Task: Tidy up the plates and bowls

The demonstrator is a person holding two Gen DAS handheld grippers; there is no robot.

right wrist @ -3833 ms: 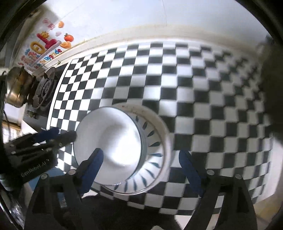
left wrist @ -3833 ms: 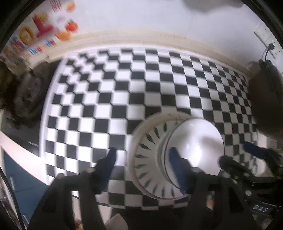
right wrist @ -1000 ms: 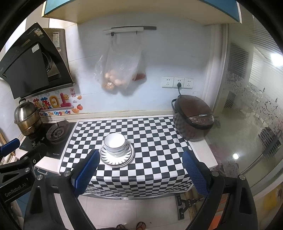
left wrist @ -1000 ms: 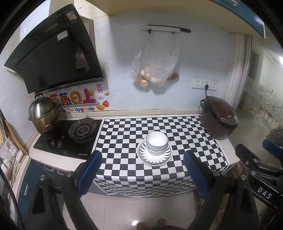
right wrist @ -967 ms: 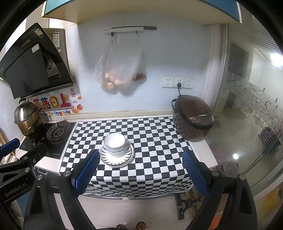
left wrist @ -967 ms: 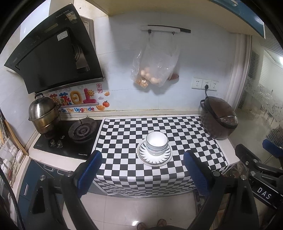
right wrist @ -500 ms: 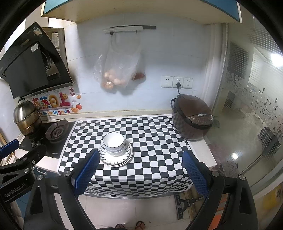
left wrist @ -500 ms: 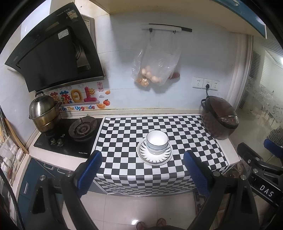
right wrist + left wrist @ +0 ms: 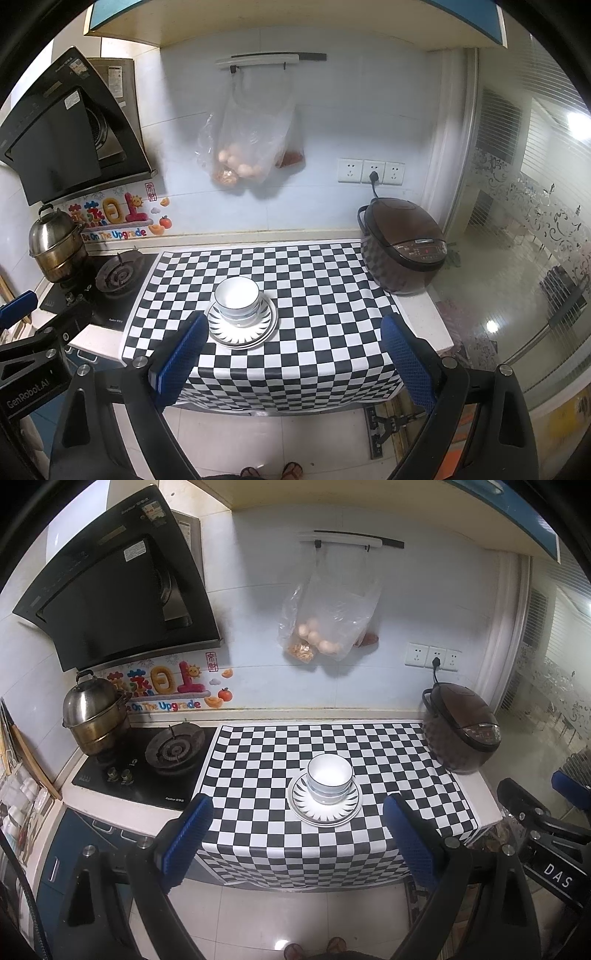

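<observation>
Bowls: white stack (image 9: 330, 780) nested on the plates; count unclear.
Plates: leaf-rimmed stack (image 9: 325, 809) on the checkered cloth (image 9: 258, 768), middle of the bench (image 9: 476, 786); centre hidden by the bowls.
Left gripper (image 9: 299, 834): jaws spread wide, empty, well short of the bench.
Right gripper (image 9: 293, 354): likewise spread and empty.
Rice cooker (image 9: 404, 245): at the cloth's right end.
Person: only sandalled toes (image 9: 271, 470), cut off at the bottom edge.

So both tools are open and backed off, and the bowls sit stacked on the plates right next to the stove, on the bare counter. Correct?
Not quite. The bowls and plates sit on the checkered cloth, not the bare counter; the left wrist view shows it. The rest stands: left tool and right tool are open and backed off.
</observation>
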